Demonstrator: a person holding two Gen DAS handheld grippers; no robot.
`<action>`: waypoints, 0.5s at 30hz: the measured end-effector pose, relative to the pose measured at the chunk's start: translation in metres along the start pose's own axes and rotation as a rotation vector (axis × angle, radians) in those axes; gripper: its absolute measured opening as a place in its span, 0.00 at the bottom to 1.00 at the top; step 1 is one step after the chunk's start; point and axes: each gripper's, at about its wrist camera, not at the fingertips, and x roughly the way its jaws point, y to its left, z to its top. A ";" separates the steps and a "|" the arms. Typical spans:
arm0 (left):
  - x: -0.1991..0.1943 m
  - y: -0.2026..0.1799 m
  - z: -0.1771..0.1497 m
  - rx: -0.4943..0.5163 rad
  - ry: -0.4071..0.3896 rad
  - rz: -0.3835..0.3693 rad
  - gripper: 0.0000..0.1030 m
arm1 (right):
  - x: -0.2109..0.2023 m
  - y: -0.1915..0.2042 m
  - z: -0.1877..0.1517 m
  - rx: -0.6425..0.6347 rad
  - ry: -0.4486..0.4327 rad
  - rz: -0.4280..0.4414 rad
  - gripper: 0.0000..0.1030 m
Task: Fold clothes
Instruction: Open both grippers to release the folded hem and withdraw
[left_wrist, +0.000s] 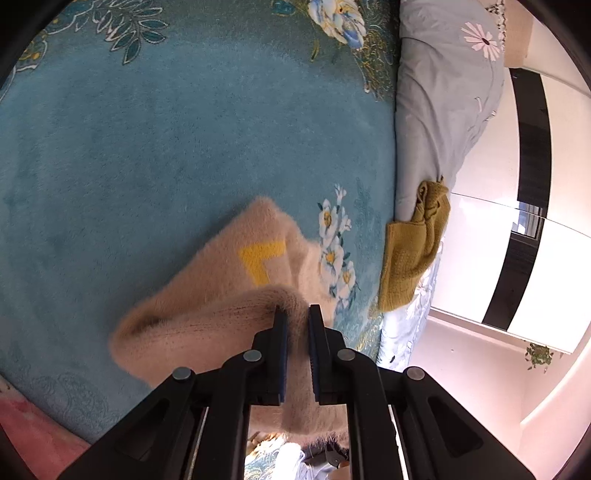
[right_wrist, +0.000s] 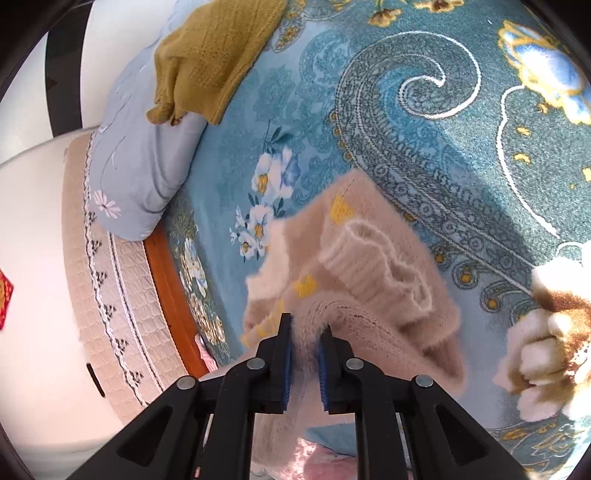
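Note:
A fuzzy beige sweater (left_wrist: 221, 295) with yellow marks hangs over the blue floral blanket (left_wrist: 166, 147). My left gripper (left_wrist: 297, 314) is shut on a fold of it, with fabric pinched between the blue pads. In the right wrist view the same beige sweater (right_wrist: 369, 266) shows its ribbed cuff and bunched folds. My right gripper (right_wrist: 308, 328) is shut on another part of it. The sweater is lifted and sags between the two grips.
A mustard knit garment (left_wrist: 410, 254) lies at the blanket's edge against a grey-blue pillow (left_wrist: 443, 110); both also show in the right wrist view, garment (right_wrist: 210, 55) and pillow (right_wrist: 140, 170). A brown and white fluffy item (right_wrist: 546, 332) lies at the right. A wooden bed edge (right_wrist: 170, 291) runs on the left.

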 end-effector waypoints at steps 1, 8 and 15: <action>0.004 0.001 0.004 -0.019 0.001 0.000 0.10 | 0.002 -0.001 0.003 0.016 0.000 0.004 0.14; 0.007 0.004 0.019 -0.065 -0.008 -0.092 0.20 | 0.002 -0.010 0.018 0.081 -0.009 0.020 0.18; -0.012 0.009 0.018 0.064 -0.075 -0.023 0.47 | -0.019 -0.005 0.034 0.043 -0.097 0.044 0.36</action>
